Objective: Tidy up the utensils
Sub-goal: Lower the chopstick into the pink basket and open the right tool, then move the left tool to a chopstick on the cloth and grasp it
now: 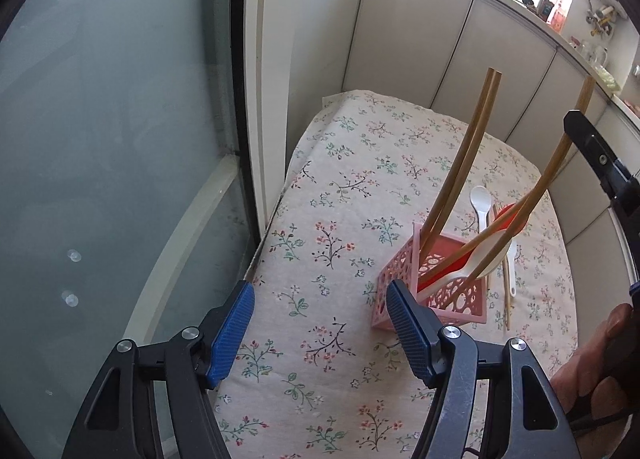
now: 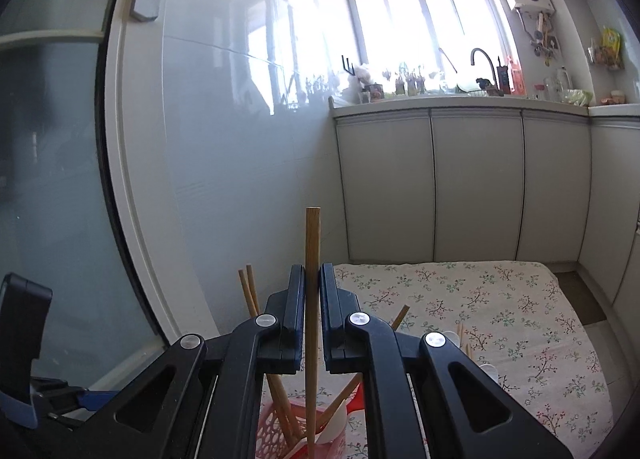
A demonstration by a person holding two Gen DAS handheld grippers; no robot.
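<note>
My right gripper (image 2: 311, 291) has its jaws closed on a single wooden chopstick (image 2: 312, 243), held upright, its lower end already down inside the pink basket (image 2: 276, 429). My left gripper (image 1: 320, 323) has its jaws apart with nothing between them, hanging over the flowered tabletop (image 1: 328, 195) just to the near left of the basket.

The basket already holds a pair of chopsticks (image 1: 464, 163) leaning against its far left corner, another chopstick leaning right, a white spoon (image 1: 478, 263) and a red spoon (image 1: 510, 219). On the cloth to the right of the basket lie a second white spoon (image 1: 480, 199) and at least one more chopstick (image 1: 507, 299); these are still to be collected.

Judgement on the step in hand: the stick should go down until its tip rests on the basket floor before I let go, so that it leans and does not bounce out. The basket looks light; the stick should go down straight, without pushing against the wall. My free left jaws are well placed to steady the basket if it shifts.

No brand, label or writing can be read on the basket, the utensils or my grippers. Packets on the far counter are too small to make out.
</note>
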